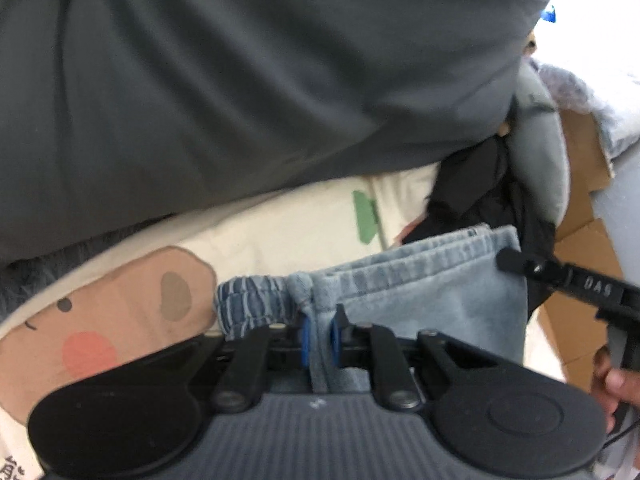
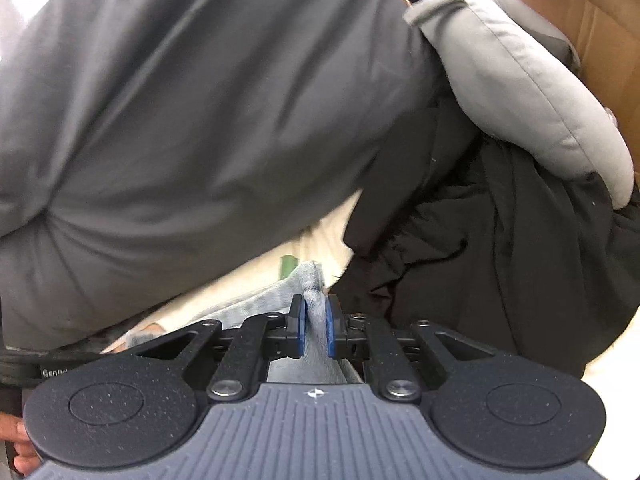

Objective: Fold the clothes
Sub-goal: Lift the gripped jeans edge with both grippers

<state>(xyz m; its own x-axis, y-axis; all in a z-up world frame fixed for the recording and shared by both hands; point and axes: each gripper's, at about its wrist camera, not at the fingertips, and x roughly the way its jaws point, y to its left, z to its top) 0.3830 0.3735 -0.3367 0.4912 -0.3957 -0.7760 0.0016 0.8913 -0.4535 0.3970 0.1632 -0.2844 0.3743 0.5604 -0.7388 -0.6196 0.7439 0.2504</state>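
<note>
Clearly the folding is only under way: a pair of pale blue jeans (image 1: 432, 300) is pinched at its elastic waistband by both tools, and, judging by how the cloth hangs bunched, no neat fold is finished on it yet. Lifting, laying flat and doubling over all seem left to do.

Seen from the left wrist, the left hand-held gripper (image 1: 320, 336) has its jaws drawn narrow onto a gathered bit of waistband, near the drawstring knot, with cloth running down between the blue pads (image 1: 305, 338). The rest of the jeans spreads away toward 2 o'clock from that grip, its far edge meeting the black tip of the other tool at about 3 o'clock.

From the right wrist, the right hand-held gripper (image 2: 316, 330) is likewise closed narrow on a ridge of the same pale fabric (image 2: 264, 300), which trails off toward 9 o'clock (only a strip of it shows there).

The jeans rest partly on a cream sheet (image 1: 280, 224) printed with a cartoon figure. A big dark grey cushion (image 1: 260, 80) fills the view at 12 o'clock, and a heap of black clothing (image 2: 500, 240) sits at 2 o'clock of the right tool, probably waiting its turn. A lighter grey pillow (image 2: 520, 80) and a cardboard box (image 1: 584, 216) lie beyond.
</note>
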